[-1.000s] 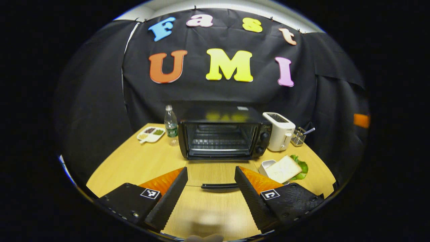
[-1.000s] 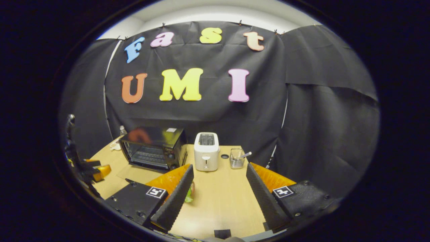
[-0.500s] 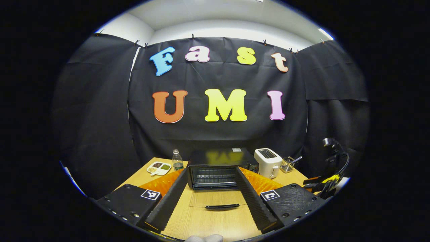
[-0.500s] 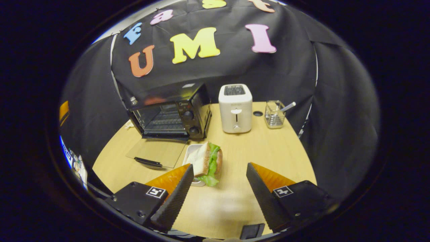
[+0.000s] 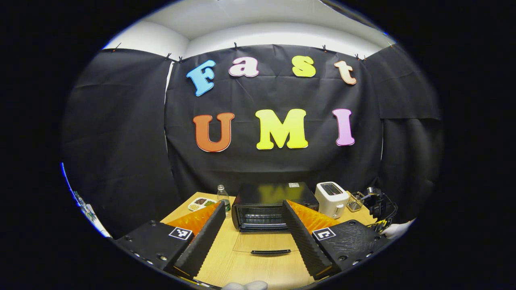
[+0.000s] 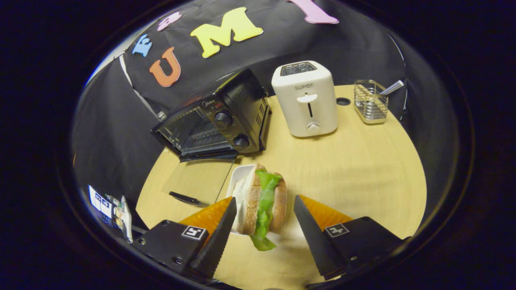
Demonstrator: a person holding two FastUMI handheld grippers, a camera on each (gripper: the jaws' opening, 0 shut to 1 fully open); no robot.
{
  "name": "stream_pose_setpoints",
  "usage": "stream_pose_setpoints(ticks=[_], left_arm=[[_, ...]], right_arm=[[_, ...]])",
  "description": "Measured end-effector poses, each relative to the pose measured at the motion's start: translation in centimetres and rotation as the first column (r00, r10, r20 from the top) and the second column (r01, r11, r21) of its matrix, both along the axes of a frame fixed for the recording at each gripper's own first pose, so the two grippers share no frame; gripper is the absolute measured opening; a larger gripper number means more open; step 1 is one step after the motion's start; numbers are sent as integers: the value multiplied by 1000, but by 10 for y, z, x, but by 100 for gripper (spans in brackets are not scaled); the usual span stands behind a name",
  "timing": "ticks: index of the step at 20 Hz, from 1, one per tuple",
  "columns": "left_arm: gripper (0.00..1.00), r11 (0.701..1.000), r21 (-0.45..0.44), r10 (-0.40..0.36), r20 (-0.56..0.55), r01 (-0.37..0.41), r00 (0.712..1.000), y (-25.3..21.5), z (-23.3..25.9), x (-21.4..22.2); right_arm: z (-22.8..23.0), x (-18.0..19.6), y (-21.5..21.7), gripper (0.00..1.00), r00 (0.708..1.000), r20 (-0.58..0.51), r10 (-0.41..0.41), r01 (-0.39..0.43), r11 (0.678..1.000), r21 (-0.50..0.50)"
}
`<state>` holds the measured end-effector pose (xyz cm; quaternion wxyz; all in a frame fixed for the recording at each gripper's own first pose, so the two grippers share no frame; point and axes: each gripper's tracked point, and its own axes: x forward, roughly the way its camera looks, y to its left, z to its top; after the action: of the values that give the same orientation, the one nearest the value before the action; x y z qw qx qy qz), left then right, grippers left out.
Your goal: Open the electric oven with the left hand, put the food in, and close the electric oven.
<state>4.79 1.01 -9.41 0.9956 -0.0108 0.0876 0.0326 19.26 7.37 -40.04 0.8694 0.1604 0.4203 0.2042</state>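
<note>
Now the right gripper (image 6: 264,223) sits much closer to the sandwich (image 6: 261,201) than half a second ago; the sandwich stands between its spread fingers, with a gap showing on the right side and the left side too close to judge contact. The left gripper (image 5: 254,237) has backed off, so the oven (image 5: 274,205) looks smaller ahead of its parted, empty fingers. The oven door (image 5: 268,243) lies flat open on the table (image 6: 363,161), as before.

The sandwich's lower edge is hidden behind the left finger, and the white dish (image 6: 238,179) under it is mostly covered. The oven's inside is dim.

The sandwich is bread with ruffled green lettuce. The fingers are black, ribbed, wedge-shaped, with orange backs. The toaster (image 6: 305,98) is a smooth white box beyond the sandwich; the wire basket (image 6: 371,106) is farther right.
</note>
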Motion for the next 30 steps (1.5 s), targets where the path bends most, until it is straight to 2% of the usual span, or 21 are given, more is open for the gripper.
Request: stream_pose_setpoints(ticks=[1, 2, 3, 5, 6, 7, 9, 10, 12, 13, 14, 16, 18, 21, 25, 28, 30], left_arm=[[93, 1000, 3, 14, -3, -14, 1000, -1, -1, 2], [92, 1000, 8, 29, -13, -29, 999, -2, -2, 4], [92, 999, 11, 42, -17, -42, 999, -3, -3, 4], [92, 998, 9, 61, -15, -61, 998, -7, -2, 4], [93, 998, 10, 70, -21, -70, 997, -7, -3, 4], [93, 997, 9, 72, -21, -72, 997, -6, -4, 3], [93, 997, 15, 73, -15, -73, 997, -3, -3, 2], [93, 997, 18, 70, -13, -70, 997, -1, -2, 2], [93, 998, 30, 63, 4, -63, 998, 3, 1, -2], [93, 998, 35, 55, 7, -55, 998, 6, 1, -3], [93, 998, 37, 43, 6, -43, 999, 7, 0, -4], [93, 999, 43, 17, -4, -16, 1000, 7, -4, -9], [94, 998, 57, -16, -7, 16, 1000, 12, -6, -12], [94, 995, 81, -53, -18, 55, 998, 23, -13, -17], [94, 989, 102, -101, -23, 102, 995, 36, -20, -23], [95, 986, 108, -123, -42, 127, 991, 50, -33, -29], [96, 984, 119, -127, -52, 132, 991, 61, -39, -32]], right_arm=[[-3, 0, 1, 71, 1000, -21, 16, -16, 1000, 14], [-6, 1, 4, 78, 999, -40, 21, -19, 999, 36], [-2, 1, 3, 69, 998, -55, 21, -18, 998, 59], [4, 2, 8, 45, 998, -62, 21, -15, 995, 103], [8, 2, 11, 40, 998, -56, 19, -13, 993, 118], [11, 2, 12, 42, 999, -48, 19, -13, 993, 115], [28, 1, 14, 39, 1000, -9, 7, -6, 994, 111], [40, -1, 16, 30, 1000, 15, -3, 1, 994, 113], [70, -2, 20, 30, 997, 65, -45, 35, 989, 141], [87, -2, 24, 39, 993, 91, -76, 59, 984, 170], [99, -2, 30, 39, 988, 109, -109, 86, 975, 204], [118, -1, 52, 39, 972, 133, -192, 147, 946, 290], [127, 6, 80, 39, 951, 138, -276, 204, 899, 388], [123, 10, 124, 39, 920, 113, -374, 274, 823, 499], [100, 19, 177, 38, 887, 93, -452, 337, 772, 540], [82, 44, 212, 39, 854, 65, -517, 388, 714, 582], [67, 62, 227, 39, 830, 57, -554, 428, 700, 572]])
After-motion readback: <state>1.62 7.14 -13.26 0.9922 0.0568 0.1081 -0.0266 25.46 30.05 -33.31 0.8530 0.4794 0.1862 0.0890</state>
